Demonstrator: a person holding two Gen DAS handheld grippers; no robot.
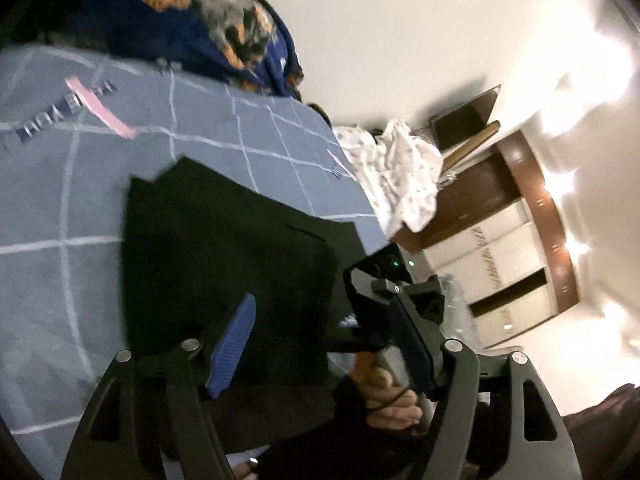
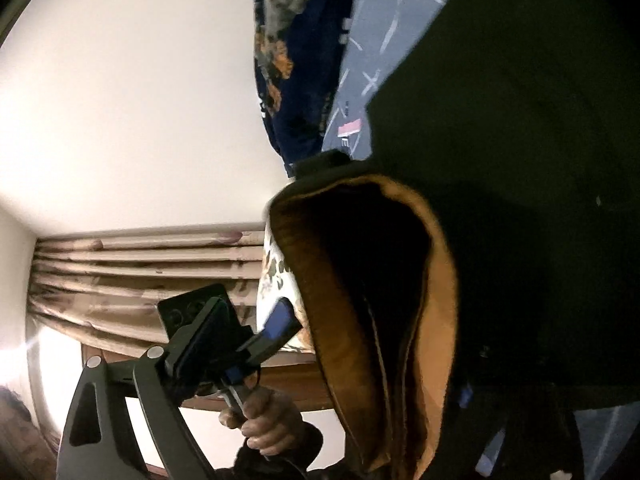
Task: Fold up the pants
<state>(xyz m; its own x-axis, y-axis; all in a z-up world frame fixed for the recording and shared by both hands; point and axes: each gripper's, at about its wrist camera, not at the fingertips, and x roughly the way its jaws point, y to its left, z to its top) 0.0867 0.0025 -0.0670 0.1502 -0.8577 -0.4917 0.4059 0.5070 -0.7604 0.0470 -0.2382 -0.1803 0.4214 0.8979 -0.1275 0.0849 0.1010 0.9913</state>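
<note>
Since black woven-cloth pants (image 1: 224, 248) are soft and light, they should sag and slide rather than hold a shape. They look already doubled into a flat rectangle on the blue-grey checked bedsheet (image 1: 80, 208), on the near side of the navy blanket with orange flowers (image 1: 168, 12), well apart from it.

Right wrist view: the waistband end bulges open and shows a tan lining (image 2: 436, 280), again nearer than the navy blanket.

Best hold, by my reckoning: pinch all layers together at a corner or along the thick waistband. A single layer would peel off and undo the fold.

Left tool (image 1: 320, 320): released, blue pads (image 1: 232, 348) spread, with the pants under the gap but not pinched.

Right tool (image 2: 376, 344): spread wide. One blue pad (image 2: 284, 324) stands clear of the cloth, the other sits behind the waistband, so nothing looks gripped.

Containers: none on the bed. A brown-framed wardrobe with white doors (image 1: 500, 264) stands beyond the blanket's far end, its contents unseen.
</note>
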